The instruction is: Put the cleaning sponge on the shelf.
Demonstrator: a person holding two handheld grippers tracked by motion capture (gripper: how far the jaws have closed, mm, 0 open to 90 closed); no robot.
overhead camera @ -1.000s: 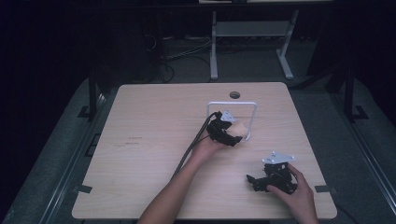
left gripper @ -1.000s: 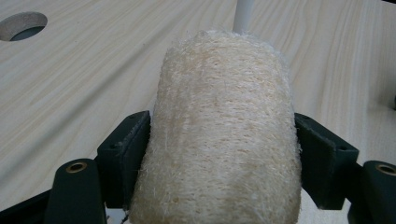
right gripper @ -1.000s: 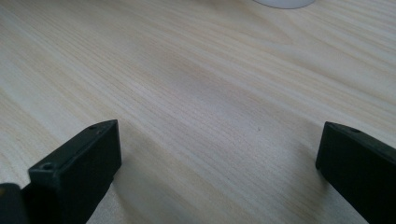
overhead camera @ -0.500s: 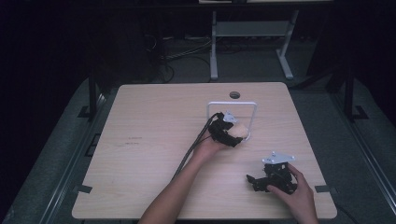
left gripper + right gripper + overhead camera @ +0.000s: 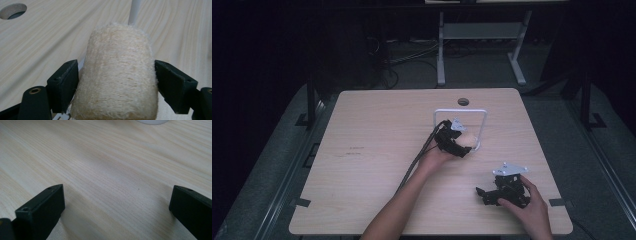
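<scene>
A cream loofah sponge [image 5: 117, 75] stands between the jaws of my left gripper [image 5: 116, 75], and both pads [image 5: 63, 85] press against its sides. In the high view the left gripper [image 5: 463, 146] holds the sponge [image 5: 467, 138] low inside a white wire frame [image 5: 459, 110] near the table's middle. One white post of the frame [image 5: 133, 11] rises just behind the sponge. My right gripper [image 5: 484, 194] rests on the table at the front right, held by a hand. Its jaws stand wide open over bare wood [image 5: 117, 202], with nothing between them.
The light wooden table [image 5: 377, 150] has a round cable hole [image 5: 463, 102] at its far edge, also visible as a cable hole [image 5: 12, 11] in the left gripper view. A white round base [image 5: 152, 121] lies ahead of the right gripper. The left gripper's cables [image 5: 417, 160] trail along the forearm.
</scene>
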